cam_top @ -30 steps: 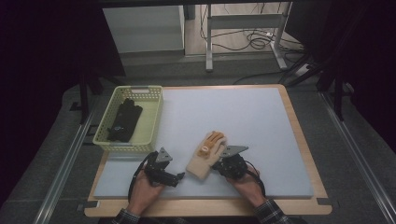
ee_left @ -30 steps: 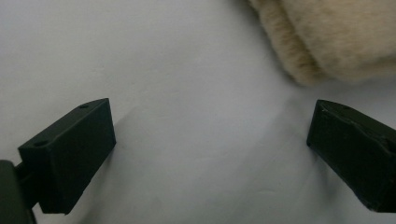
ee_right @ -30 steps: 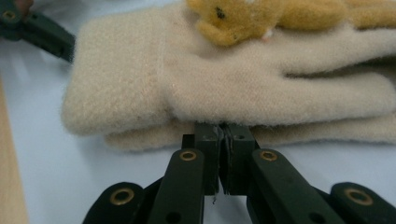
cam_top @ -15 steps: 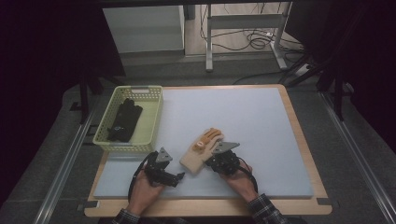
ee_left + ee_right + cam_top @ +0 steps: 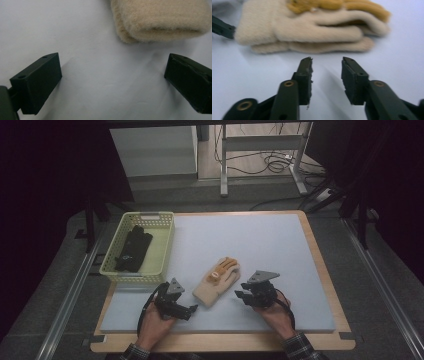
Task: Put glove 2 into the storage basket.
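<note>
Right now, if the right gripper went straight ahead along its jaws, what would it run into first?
Most likely the cream glove. The right gripper has its jaws apart with nothing between them, having just been opening, and the glove lies flat on the pale mat directly ahead. A strip of bare mat separates them; the exact gap is unclear.

The right gripper point(image 5: 243, 295) has let go of the glove point(image 5: 218, 281) and drawn back to the right; a strip of bare mat point(image 5: 260, 240) now lies between them. Its jaws have just been opening and stand partly apart with nothing between them. The glove, earlier raised at its right edge in that grip, lies flat on the mat.
</note>
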